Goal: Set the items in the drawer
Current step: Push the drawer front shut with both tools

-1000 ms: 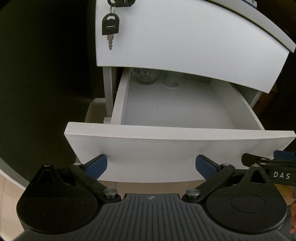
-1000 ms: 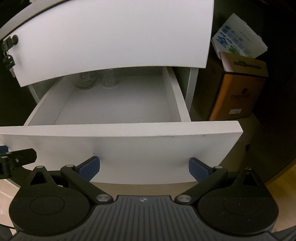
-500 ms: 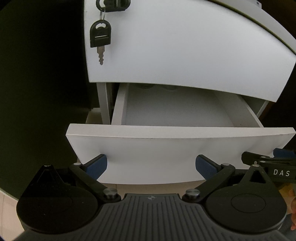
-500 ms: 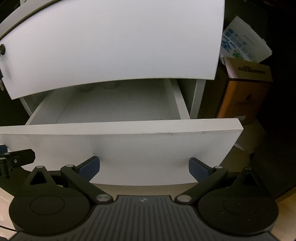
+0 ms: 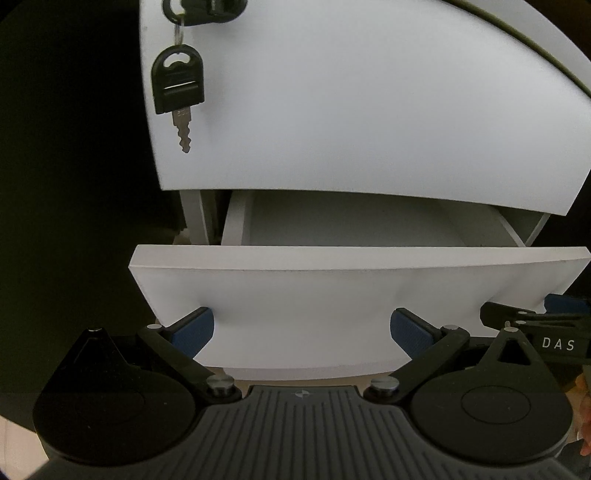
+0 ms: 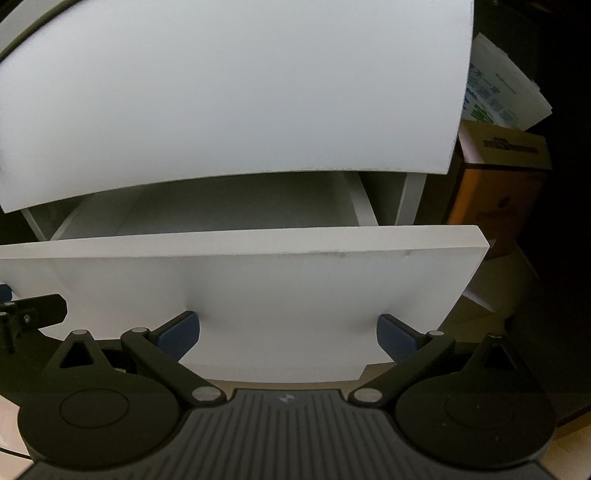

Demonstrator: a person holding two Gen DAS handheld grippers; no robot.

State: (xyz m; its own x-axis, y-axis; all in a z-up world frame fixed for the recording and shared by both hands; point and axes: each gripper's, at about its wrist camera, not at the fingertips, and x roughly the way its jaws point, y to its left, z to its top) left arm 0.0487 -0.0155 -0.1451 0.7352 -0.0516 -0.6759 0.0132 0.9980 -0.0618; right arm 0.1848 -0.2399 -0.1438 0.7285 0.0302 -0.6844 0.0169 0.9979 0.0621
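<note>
Nearest stood the left tongs [image 5: 302,328], black with blue rubber pads, spread wide and holding nothing; both pads lay against the front panel of the lower white drawer [image 5: 317,295]. The right tongs [image 6: 288,332], of the same make, were likewise spread wide and empty, their pads against the same white panel [image 6: 258,288], nearer its right end. The two tools were side by side: the tip of the right one showed at the right edge of the left wrist view, and a bit of the person's hand [image 5: 583,417] appeared behind it.

The lower drawer stood part-way out of the white cabinet. Only a narrow strip of its pale floor [image 5: 351,225] and its side walls could be seen, and no contents were visible in that strip. Above it, the flat white front of the upper drawer [image 5: 351,96] overhung the opening. A black-headed metal key [image 5: 179,92] hung on a ring from the lock [image 5: 207,9] at the upper left corner of that front.

Farthest, right of the cabinet, stood an orange-brown cardboard box [image 6: 498,184] with white printed sheets [image 6: 498,96] above it.
</note>
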